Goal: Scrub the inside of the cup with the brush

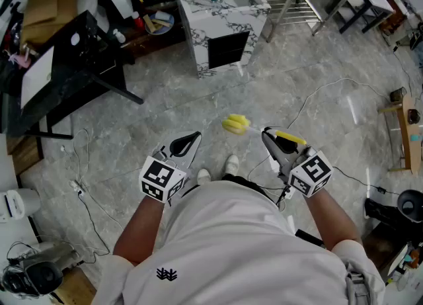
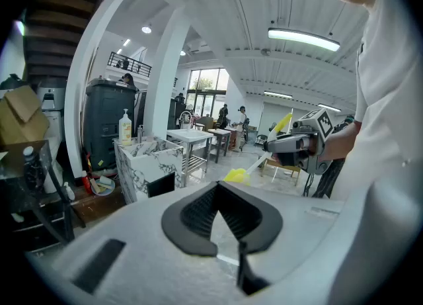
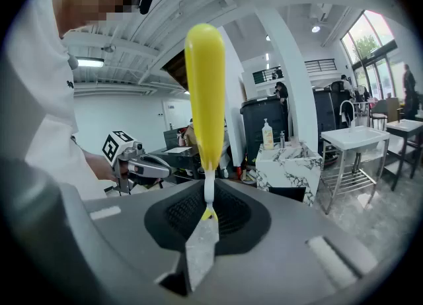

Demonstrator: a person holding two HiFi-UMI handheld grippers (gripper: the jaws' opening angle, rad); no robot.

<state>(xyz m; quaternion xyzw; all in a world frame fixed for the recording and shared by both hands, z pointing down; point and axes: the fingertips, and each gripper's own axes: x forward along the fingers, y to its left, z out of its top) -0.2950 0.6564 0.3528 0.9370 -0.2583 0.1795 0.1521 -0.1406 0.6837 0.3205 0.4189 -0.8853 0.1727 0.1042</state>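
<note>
Now | left hand-held gripper (image 1: 190, 139) clenched, empty | right hand-held gripper (image 1: 269, 135) grasps smooth yellow brush (image 3: 204, 85)

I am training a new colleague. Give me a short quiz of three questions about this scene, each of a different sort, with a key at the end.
1. True or false: the left gripper holds a cup.
2. What is clamped between the jaws of the right gripper? A: a cloth. B: a yellow brush. C: a cable.
3. Fill the gap: the jaws of the left gripper are ___ (open or shut).

Key: 1 false; 2 B; 3 shut.
</note>
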